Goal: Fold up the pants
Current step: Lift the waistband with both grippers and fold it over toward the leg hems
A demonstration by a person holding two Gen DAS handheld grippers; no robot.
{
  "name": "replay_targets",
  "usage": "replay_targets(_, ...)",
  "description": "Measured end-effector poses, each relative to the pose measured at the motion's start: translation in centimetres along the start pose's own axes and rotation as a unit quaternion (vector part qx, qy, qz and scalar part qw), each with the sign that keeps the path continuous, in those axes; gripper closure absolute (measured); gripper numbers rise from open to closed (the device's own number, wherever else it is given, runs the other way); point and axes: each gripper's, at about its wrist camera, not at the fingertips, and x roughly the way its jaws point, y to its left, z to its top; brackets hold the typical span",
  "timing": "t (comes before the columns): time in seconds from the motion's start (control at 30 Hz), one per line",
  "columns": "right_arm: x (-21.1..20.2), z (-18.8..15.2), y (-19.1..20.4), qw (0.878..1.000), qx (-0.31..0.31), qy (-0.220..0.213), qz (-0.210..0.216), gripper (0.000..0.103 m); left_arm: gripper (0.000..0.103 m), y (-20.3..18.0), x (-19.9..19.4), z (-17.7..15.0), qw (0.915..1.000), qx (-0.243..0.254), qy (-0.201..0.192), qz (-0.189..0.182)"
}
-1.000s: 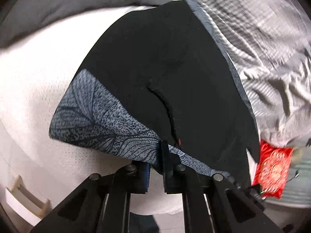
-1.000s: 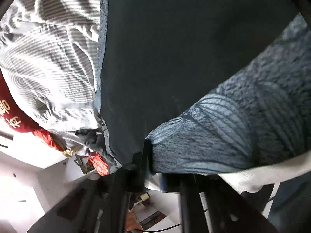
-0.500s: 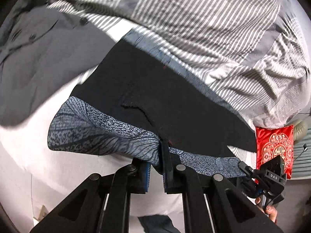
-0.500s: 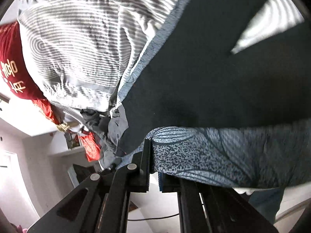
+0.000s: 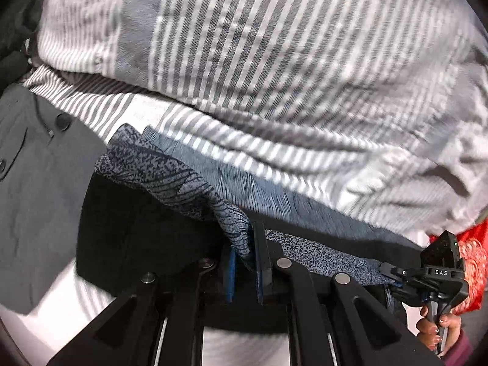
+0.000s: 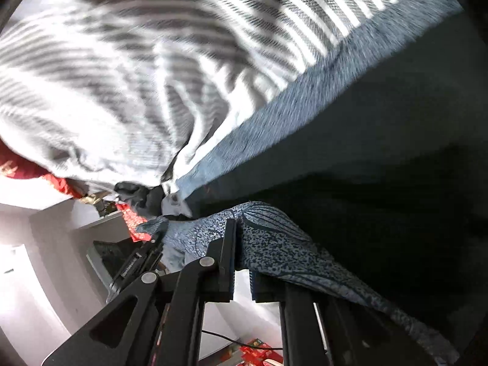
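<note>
The pants (image 5: pixel 146 235) are black with a blue-grey leaf-print band (image 5: pixel 170 174) along one edge. My left gripper (image 5: pixel 247 253) is shut on that printed edge and holds it over the black cloth. My right gripper (image 6: pixel 241 253) is shut on the printed band (image 6: pixel 274 244) further along. It also shows at the right of the left wrist view (image 5: pixel 393 274), held by a hand (image 5: pixel 436 329). The black part of the pants (image 6: pixel 381 158) fills the right of the right wrist view. The held edge lies near the far printed edge (image 5: pixel 244 189).
A grey and white striped garment (image 5: pixel 274 76) lies just beyond the pants. It also shows in the right wrist view (image 6: pixel 137 76). A dark grey buttoned garment (image 5: pixel 33 183) lies at the left. A red patterned packet (image 5: pixel 472 262) sits at the right. The surface (image 5: pixel 61 305) is white.
Both grippers have carried the printed edge forward over the black cloth toward the far edge. The striped garment now fills the upper views.
</note>
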Motion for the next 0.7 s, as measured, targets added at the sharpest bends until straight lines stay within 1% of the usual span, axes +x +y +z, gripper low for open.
replay_targets(0.1,1.4,2.5,-0.2,1.0,-0.009,0.013,-0.021,0.093,0.091,-0.4,2.2,1.1,0.9996,0.005,-0.003,0.028)
replay_targets(0.13,1.8,3.0,-0.2,0.999,-0.016,0.017,-0.03,0.092,0.086,-0.6,3.1,1.3,0.999,0.01,-0.001,0.043)
replay_targets(0.17,2.1,3.4,-0.3,0.999,-0.023,0.019,-0.039,0.092,0.073,-0.6,3.6,1.5,0.9981,0.014,-0.004,0.059)
replay_targets(0.2,2.6,3.9,-0.4,0.998,-0.033,0.023,-0.054,0.092,0.064,-0.7,3.9,1.6,0.9965,0.018,-0.011,0.081)
replay_targets(0.23,2.8,4.2,-0.4,0.997,-0.038,0.025,-0.062,0.091,0.045,-0.6,4.0,1.8,0.9945,0.018,-0.021,0.101)
replay_targets(0.27,3.0,4.4,-0.4,0.996,-0.041,0.028,-0.068,0.091,0.041,-0.5,3.7,2.0,0.9927,0.014,-0.036,0.115)
replay_targets(0.3,3.0,4.5,-0.3,0.996,-0.044,0.031,-0.073,0.091,0.041,-0.4,3.4,2.1,0.9925,0.009,-0.041,0.114)
replay_targets(0.37,2.7,4.5,0.2,0.995,-0.056,0.034,-0.081,0.084,0.041,-0.3,2.5,2.3,0.9929,0.003,-0.042,0.111)
replay_targets(0.4,2.3,4.4,1.1,0.993,-0.077,0.03,-0.09,0.069,0.041,-0.4,1.9,2.2,0.9927,0.005,-0.043,0.112)
replay_targets(0.43,1.9,4.2,1.9,0.991,-0.095,0.025,-0.093,0.042,0.041,-0.7,1.4,2.0,0.9924,0.013,-0.042,0.115)
replay_targets(0.47,1.5,4.2,2.9,0.988,-0.117,0.018,-0.098,0.029,0.041,-1.1,1.0,1.7,0.9921,0.022,-0.039,0.117)
replay_targets(0.5,0.8,3.8,4.0,0.985,-0.139,0.009,-0.102,0.021,0.041,-1.5,0.8,1.5,0.9918,0.028,-0.036,0.119)
replay_targets(0.6,-1.2,2.3,6.4,0.975,-0.187,-0.011,-0.119,0.021,0.041,-2.7,1.2,-0.1,0.9909,0.049,-0.017,0.125)
replay_targets(0.63,-1.7,1.7,6.8,0.974,-0.195,-0.015,-0.116,0.021,0.041,-3.3,1.8,-0.9,0.9905,0.056,-0.008,0.126)
replay_targets(0.7,-2.3,0.4,7.1,0.975,-0.196,-0.012,-0.1,0.021,0.041,-4.3,3.3,-2.2,0.9896,0.067,0.011,0.127)
